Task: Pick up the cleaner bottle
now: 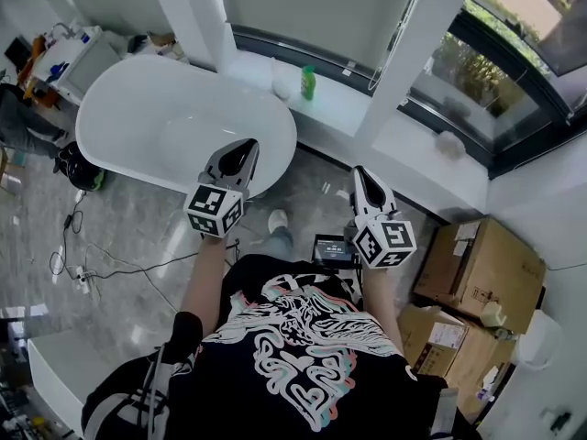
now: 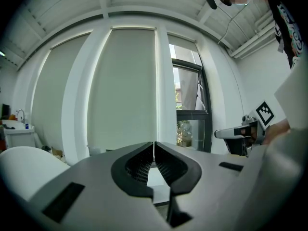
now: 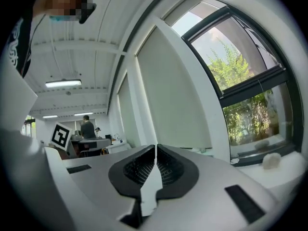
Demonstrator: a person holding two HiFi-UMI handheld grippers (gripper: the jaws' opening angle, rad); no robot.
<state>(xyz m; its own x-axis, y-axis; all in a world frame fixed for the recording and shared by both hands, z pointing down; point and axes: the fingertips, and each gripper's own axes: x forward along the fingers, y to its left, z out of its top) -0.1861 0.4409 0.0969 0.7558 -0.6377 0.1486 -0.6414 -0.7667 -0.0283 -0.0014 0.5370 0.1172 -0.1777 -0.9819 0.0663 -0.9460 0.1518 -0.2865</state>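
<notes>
My left hand-held gripper [image 1: 246,147] and right hand-held gripper [image 1: 361,174] were both pinched together, empty. The green cleaner bottle [image 1: 308,82] stood on the window ledge [image 1: 341,108] at twelve o'clock, well apart. I judged I should spread one's jaws first, then come in level around its body.

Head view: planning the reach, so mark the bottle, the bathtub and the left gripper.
bottle [image 1: 308,82], head view, its green body.
bathtub [image 1: 174,122], head view, bare inside wall.
left gripper [image 1: 249,145], head view, jaw tips.
</notes>
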